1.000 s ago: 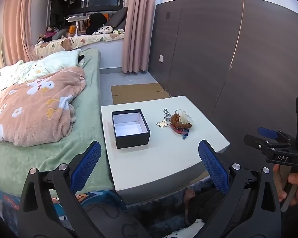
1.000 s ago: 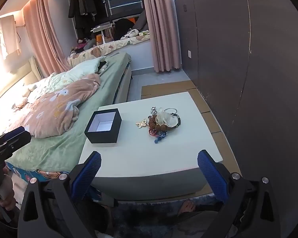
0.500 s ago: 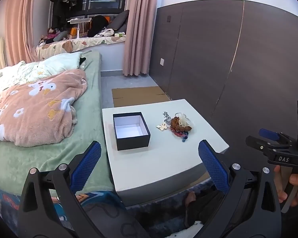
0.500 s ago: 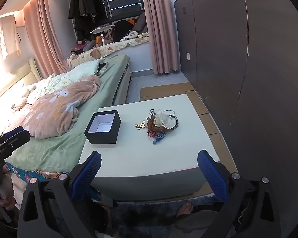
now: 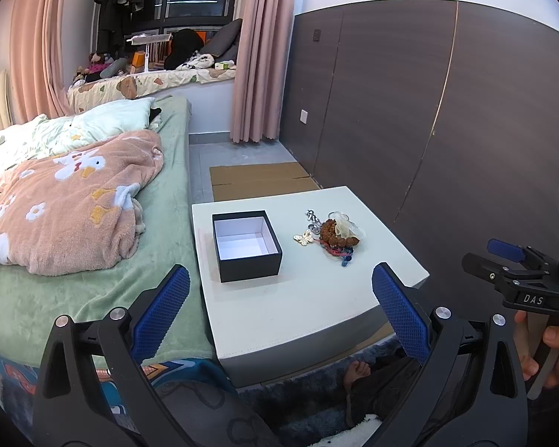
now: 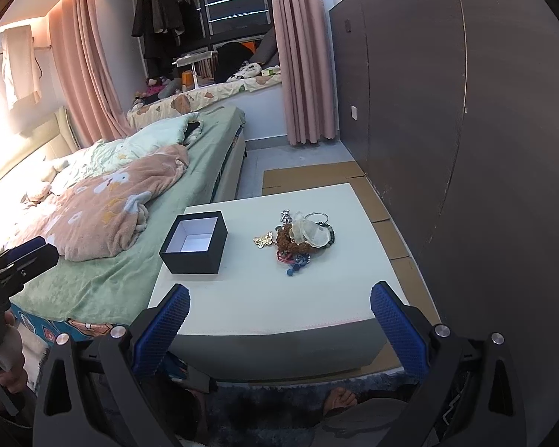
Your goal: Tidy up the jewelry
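An open black box with a white inside (image 5: 246,246) (image 6: 195,242) stands on the left part of a white low table (image 5: 302,298) (image 6: 272,294). A pile of jewelry (image 5: 335,234) (image 6: 302,238) lies to its right: brown beads, a gold butterfly piece (image 5: 303,239) (image 6: 263,240), bangles, a blue tassel. My left gripper (image 5: 279,309) is open and empty, well short of the table's front edge. My right gripper (image 6: 279,320) is open and empty, also in front of the table.
A bed (image 5: 93,223) with a pink blanket (image 6: 111,208) borders the table's left side. A dark panelled wall (image 5: 428,111) runs along the right. Flat cardboard (image 5: 257,178) lies on the floor behind the table. A bare foot (image 6: 339,398) shows below.
Both grippers have drawn back slightly and shifted; the table looks a little farther away. Box and jewelry have not moved. Both stay open.
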`<state>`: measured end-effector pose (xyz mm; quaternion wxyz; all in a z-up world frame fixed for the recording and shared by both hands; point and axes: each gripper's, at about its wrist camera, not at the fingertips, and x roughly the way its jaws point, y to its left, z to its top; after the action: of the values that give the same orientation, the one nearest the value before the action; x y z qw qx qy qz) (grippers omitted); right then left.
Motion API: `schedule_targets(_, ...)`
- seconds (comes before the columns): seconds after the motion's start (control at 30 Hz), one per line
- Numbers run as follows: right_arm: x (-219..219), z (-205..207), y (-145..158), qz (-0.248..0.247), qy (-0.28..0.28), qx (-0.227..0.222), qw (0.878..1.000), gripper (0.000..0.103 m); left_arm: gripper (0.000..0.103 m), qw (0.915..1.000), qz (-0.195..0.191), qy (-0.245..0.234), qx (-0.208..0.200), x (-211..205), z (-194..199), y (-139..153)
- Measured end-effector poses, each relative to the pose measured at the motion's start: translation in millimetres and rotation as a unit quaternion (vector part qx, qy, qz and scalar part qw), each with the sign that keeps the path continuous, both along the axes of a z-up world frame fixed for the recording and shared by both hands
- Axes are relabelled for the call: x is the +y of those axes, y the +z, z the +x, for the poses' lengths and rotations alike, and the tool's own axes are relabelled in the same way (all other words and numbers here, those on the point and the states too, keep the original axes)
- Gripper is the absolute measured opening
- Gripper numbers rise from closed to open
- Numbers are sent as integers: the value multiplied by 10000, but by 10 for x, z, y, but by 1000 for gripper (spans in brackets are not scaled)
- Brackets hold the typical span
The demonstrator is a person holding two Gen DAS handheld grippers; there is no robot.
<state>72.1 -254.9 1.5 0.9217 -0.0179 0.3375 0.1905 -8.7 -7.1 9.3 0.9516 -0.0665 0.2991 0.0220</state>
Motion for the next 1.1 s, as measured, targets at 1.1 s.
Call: schedule_targets(1.1, 81, -26, -15, -75, 28, -50, 10000, 95, 98, 10000, -84, 12, -7, -93, 37, -42)
